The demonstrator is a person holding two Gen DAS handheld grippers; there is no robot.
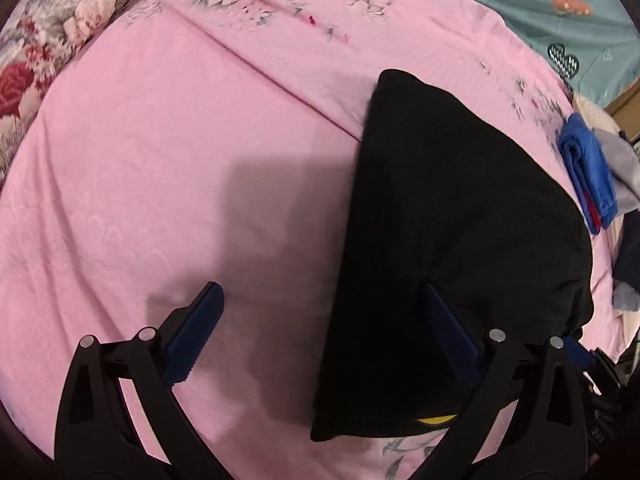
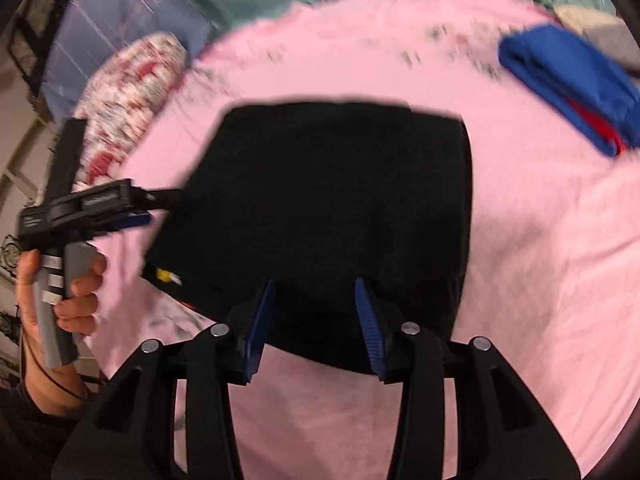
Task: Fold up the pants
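The black fabric pants [image 2: 320,208] lie folded compact on the pink bedsheet [image 2: 540,240], both the left gripper [image 1: 320,336] and right gripper [image 2: 312,324] spread empty, so probably only setting aside remains.

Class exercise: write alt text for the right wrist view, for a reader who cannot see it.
Folded black pants lie on a pink bedsheet, their near edge between the open blue pads of the right gripper. At left, a hand holds the left gripper; a folded blue garment lies upper right.

Pants [image 2: 320,200] – matt black cloth; bedsheet [image 1: 160,160] – smooth pink cloth.
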